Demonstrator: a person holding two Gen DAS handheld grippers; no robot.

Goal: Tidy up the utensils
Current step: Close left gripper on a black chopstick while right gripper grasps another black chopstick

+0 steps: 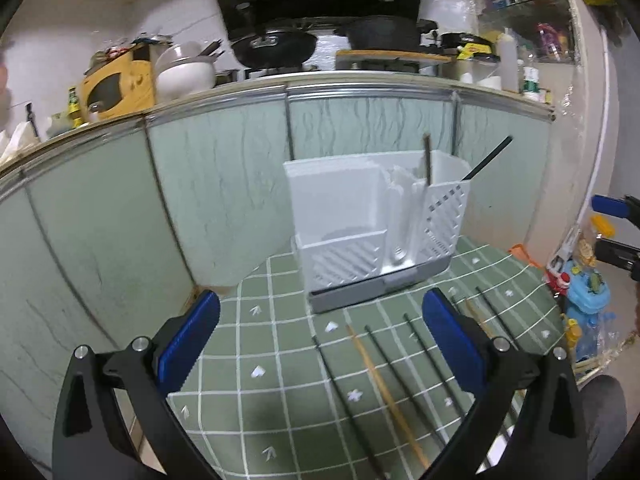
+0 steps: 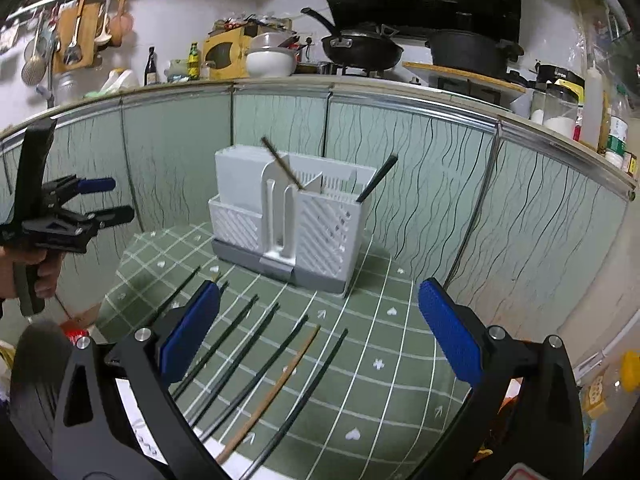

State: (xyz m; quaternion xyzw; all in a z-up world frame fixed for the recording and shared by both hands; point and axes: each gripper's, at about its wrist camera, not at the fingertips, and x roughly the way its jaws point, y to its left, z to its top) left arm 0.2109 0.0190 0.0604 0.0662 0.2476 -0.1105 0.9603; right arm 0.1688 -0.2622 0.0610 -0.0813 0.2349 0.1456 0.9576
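Observation:
A white utensil holder (image 1: 372,224) (image 2: 288,220) on a grey base stands at the far side of the green checked mat (image 1: 288,380) (image 2: 380,344). A brown chopstick (image 1: 427,158) (image 2: 282,164) and a black chopstick (image 1: 486,159) (image 2: 378,178) stand in its right compartment. Several black chopsticks (image 1: 400,372) (image 2: 240,344) and one wooden chopstick (image 1: 384,392) (image 2: 276,388) lie on the mat in front. My left gripper (image 1: 320,340) is open and empty above the mat. My right gripper (image 2: 316,332) is open and empty over the lying chopsticks.
Green glass panels (image 1: 200,184) (image 2: 440,168) wall the mat behind and at the sides. A kitchen counter above holds a wok (image 1: 276,46) (image 2: 360,50), a pot (image 2: 468,52), bowls and bottles. Toys (image 1: 588,300) lie at the right.

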